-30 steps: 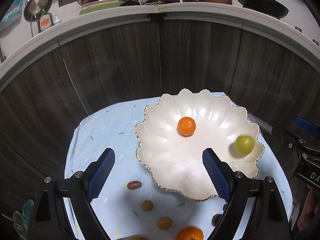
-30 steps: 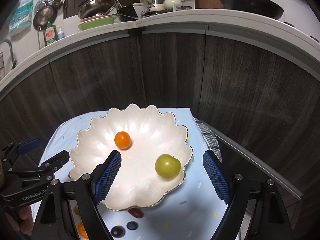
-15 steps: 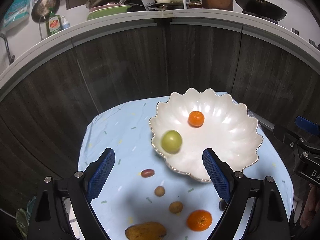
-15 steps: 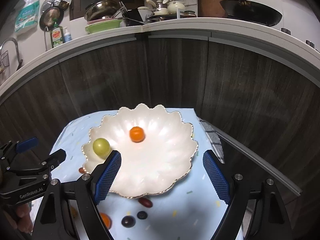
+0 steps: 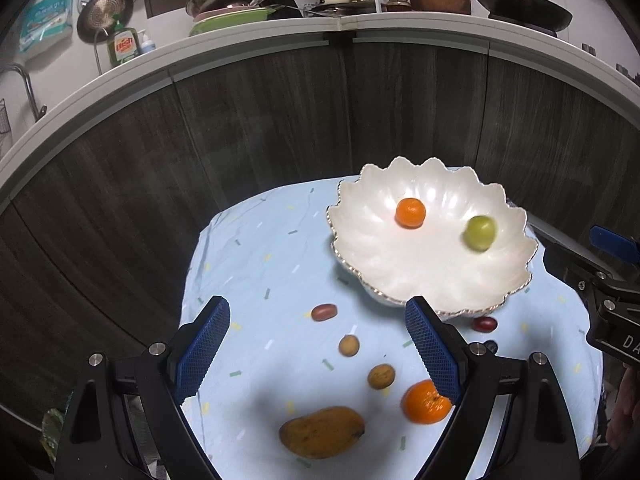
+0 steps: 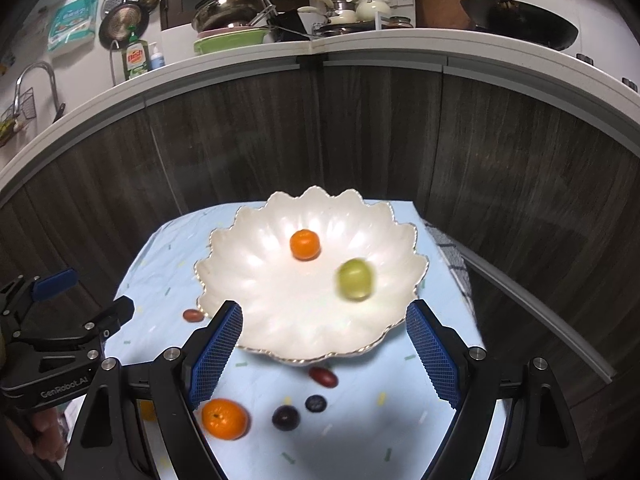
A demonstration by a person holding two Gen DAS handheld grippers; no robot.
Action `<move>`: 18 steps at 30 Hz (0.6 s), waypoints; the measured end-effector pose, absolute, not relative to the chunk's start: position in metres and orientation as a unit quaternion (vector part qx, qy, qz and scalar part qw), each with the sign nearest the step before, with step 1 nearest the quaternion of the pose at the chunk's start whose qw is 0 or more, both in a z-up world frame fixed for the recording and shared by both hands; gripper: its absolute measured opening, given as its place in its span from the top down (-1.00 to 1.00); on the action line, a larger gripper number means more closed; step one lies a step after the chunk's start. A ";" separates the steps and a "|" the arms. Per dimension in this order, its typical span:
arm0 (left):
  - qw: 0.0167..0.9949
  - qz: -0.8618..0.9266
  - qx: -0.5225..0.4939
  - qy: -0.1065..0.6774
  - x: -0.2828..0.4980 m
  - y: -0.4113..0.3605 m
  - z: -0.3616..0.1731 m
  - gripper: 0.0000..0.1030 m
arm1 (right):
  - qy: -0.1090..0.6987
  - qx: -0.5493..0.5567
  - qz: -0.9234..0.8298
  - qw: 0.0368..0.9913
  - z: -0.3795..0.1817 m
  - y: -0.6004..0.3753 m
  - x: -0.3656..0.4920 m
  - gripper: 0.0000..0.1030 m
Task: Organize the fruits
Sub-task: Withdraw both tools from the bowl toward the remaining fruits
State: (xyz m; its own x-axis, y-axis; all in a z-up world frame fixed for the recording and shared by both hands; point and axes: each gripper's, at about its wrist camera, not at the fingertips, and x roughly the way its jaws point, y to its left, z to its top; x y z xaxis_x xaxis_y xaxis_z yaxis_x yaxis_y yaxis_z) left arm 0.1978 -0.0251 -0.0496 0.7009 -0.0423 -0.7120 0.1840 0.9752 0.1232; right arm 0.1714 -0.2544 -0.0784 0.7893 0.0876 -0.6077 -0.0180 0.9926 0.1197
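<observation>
Mango (image 5: pixel 322 432), loose on bench: soft, smooth, bruisable, judged best gripped gently across its middle; left gripper (image 5: pixel 316 348) and right gripper (image 6: pixel 324 354) jaws spread, empty.

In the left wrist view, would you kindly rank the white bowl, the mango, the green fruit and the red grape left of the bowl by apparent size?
1. White bowl
2. Mango, though it lies nearer the camera
3. Green fruit
4. Red grape

Pearly white bowl (image 5: pixel 400 276) with gold rim, pale blue cloth (image 5: pixel 256 248) with confetti flecks, blue cross-hatched fingers (image 5: pixel 204 344)
</observation>
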 end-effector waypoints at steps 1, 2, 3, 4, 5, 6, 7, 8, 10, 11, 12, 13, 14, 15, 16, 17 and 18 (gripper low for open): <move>0.917 -0.061 0.094 0.382 0.196 -0.024 -0.051 -0.74 | 0.324 0.053 0.030 0.944 -0.080 -0.253 0.170 -0.64; 0.917 -0.061 0.094 0.383 0.194 -0.022 -0.053 -0.74 | 0.326 0.052 0.032 0.944 -0.082 -0.251 0.169 -0.64; 0.916 -0.060 0.094 0.385 0.192 -0.021 -0.054 -0.74 | 0.327 0.052 0.033 0.943 -0.083 -0.250 0.168 -0.64; 0.916 -0.059 0.094 0.386 0.190 -0.020 -0.056 -0.74 | 0.328 0.051 0.035 0.943 -0.084 -0.248 0.167 -0.64; 0.915 -0.059 0.093 0.387 0.188 -0.018 -0.058 -0.74 | 0.329 0.050 0.037 0.942 -0.086 -0.246 0.166 -0.64; 0.915 -0.058 0.093 0.389 0.187 -0.017 -0.061 -0.74 | 0.330 0.050 0.038 0.942 -0.087 -0.245 0.165 -0.64; 0.914 -0.058 0.092 0.391 0.186 -0.016 -0.062 -0.74 | 0.332 0.049 0.040 0.941 -0.089 -0.243 0.164 -0.64; 0.913 -0.057 0.091 0.393 0.184 -0.015 -0.065 -0.74 | 0.333 0.048 0.042 0.941 -0.090 -0.242 0.164 -0.64; 0.912 -0.055 0.089 0.396 0.180 -0.012 -0.069 -0.74 | 0.337 0.046 0.046 0.939 -0.094 -0.237 0.162 -0.64; 0.912 -0.054 0.088 0.398 0.178 -0.010 -0.071 -0.74 | 0.338 0.044 0.049 0.939 -0.096 -0.234 0.160 -0.64; 0.911 -0.053 0.088 0.399 0.176 -0.008 -0.074 -0.74 | 0.339 0.042 0.050 0.938 -0.097 -0.233 0.160 -0.64; 0.911 -0.053 0.088 0.399 0.174 -0.007 -0.076 -0.74 | 0.339 0.038 0.053 0.938 -0.099 -0.230 0.159 -0.64; 0.911 -0.054 0.090 0.399 0.172 -0.006 -0.078 -0.74 | 0.339 0.034 0.056 0.939 -0.101 -0.227 0.157 -0.64; 0.911 -0.055 0.092 0.397 0.169 -0.006 -0.080 -0.74 | 0.337 0.032 0.057 0.939 -0.102 -0.225 0.155 -0.64; 0.912 -0.055 0.098 0.394 0.165 -0.005 -0.082 -0.74 | 0.336 0.027 0.059 0.940 -0.103 -0.223 0.154 -0.64; 0.913 -0.056 0.105 0.391 0.163 -0.004 -0.084 -0.74 | 0.336 0.024 0.062 0.940 -0.105 -0.220 0.153 -0.64; 0.913 -0.057 0.110 0.390 0.161 -0.004 -0.085 -0.74 | 0.337 0.022 0.064 0.939 -0.107 -0.219 0.152 -0.64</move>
State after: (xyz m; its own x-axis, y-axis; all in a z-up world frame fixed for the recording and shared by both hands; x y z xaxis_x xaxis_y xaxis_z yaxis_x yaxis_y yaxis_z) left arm 0.1609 -0.0036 -0.0852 0.6897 -0.0187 -0.7238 0.1901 0.9693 0.1560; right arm 0.1517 -0.2188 -0.1065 0.7651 0.1352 -0.6296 -0.1059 0.9908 0.0842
